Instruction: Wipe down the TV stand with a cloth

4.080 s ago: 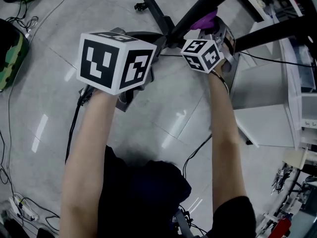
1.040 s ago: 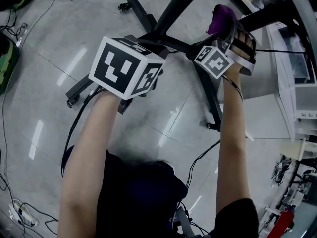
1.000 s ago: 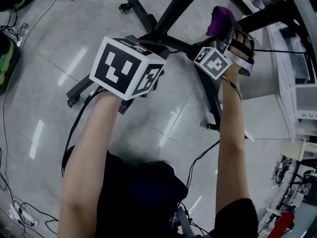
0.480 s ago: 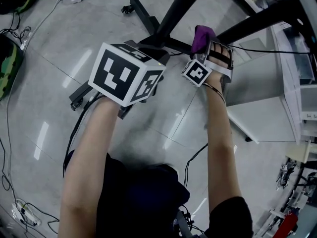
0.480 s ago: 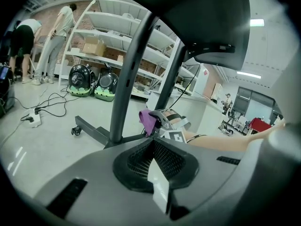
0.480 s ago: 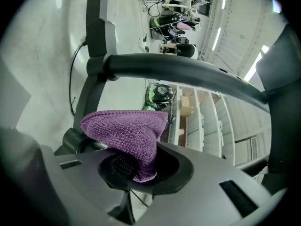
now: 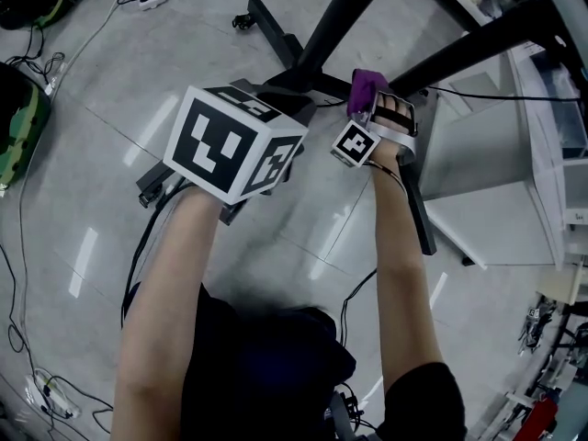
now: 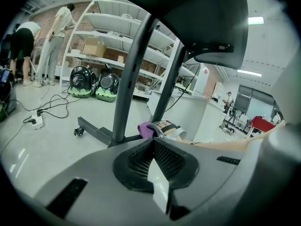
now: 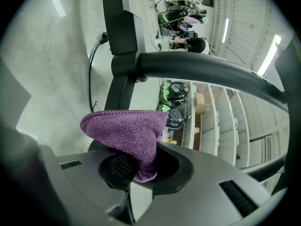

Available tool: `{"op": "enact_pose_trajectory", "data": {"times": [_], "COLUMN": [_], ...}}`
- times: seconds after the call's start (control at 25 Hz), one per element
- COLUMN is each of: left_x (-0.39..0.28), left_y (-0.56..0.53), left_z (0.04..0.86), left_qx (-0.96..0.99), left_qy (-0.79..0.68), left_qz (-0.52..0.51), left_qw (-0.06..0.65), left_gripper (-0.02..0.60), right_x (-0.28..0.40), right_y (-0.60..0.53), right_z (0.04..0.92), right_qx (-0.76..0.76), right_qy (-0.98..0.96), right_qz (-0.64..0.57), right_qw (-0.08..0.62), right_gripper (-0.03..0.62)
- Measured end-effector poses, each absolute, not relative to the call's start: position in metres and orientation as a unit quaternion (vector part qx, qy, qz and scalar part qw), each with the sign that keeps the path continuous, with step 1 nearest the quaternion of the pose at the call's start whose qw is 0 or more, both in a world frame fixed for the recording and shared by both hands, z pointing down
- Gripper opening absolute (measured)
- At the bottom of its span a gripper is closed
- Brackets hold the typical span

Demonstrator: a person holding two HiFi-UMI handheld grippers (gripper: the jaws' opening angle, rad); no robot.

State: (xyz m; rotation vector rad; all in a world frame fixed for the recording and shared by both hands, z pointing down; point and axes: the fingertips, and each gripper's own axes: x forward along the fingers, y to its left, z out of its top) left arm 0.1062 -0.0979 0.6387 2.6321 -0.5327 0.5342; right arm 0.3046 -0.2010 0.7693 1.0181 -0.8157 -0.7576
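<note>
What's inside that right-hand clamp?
A purple cloth is pinched in the right gripper, bunching out above its jaws. The pinched end is hidden down between them.

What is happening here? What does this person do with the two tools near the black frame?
A person holds one tool in each hand, over the base of a black TV stand. The right hand-held gripper is shut on a purple cloth and holds it close to the stand's poles. Whether the cloth touches the metal cannot be told. The left hand-held gripper is shut with nothing in it.
</note>
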Motion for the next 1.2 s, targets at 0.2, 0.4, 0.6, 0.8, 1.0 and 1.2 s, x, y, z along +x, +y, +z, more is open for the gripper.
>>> {"op": "enact_pose_trajectory", "data": {"times": [0.2, 0.4, 0.6, 0.8, 1.0, 1.2], "left_x": [0.108, 0.112, 0.116, 0.120, 0.123, 0.122], "left_y": [-0.096, -0.091, -0.087, -0.083, -0.076, -0.074], "left_z": [0.638, 0.640, 0.634, 0.632, 0.630, 0.628], "left_qx": [0.942, 0.943, 0.945, 0.945, 0.947, 0.948], "left_qy": [-0.188, -0.183, -0.181, -0.176, -0.167, -0.168], "left_qz": [0.192, 0.196, 0.194, 0.196, 0.200, 0.199], "left_qw": [0.200, 0.197, 0.193, 0.193, 0.186, 0.185], "left_gripper": [0.006, 0.006, 0.006, 0.006, 0.006, 0.006], "right_x": [0.300, 0.292, 0.300, 0.301, 0.313, 0.342], "right_y": [-0.197, -0.179, -0.159, -0.139, -0.116, -0.101], "right_z": [0.761, 0.738, 0.686, 0.585, 0.481, 0.422], "right_qx": [0.465, 0.485, 0.546, 0.612, 0.682, 0.712], "right_qy": [-0.384, -0.392, -0.404, -0.372, -0.338, -0.291], "right_qz": [-0.339, -0.360, -0.358, -0.390, -0.412, -0.422], "right_qw": [0.722, 0.694, 0.641, 0.579, 0.501, 0.480], "right_gripper": [0.075, 0.075, 0.075, 0.075, 0.075, 0.075]}}
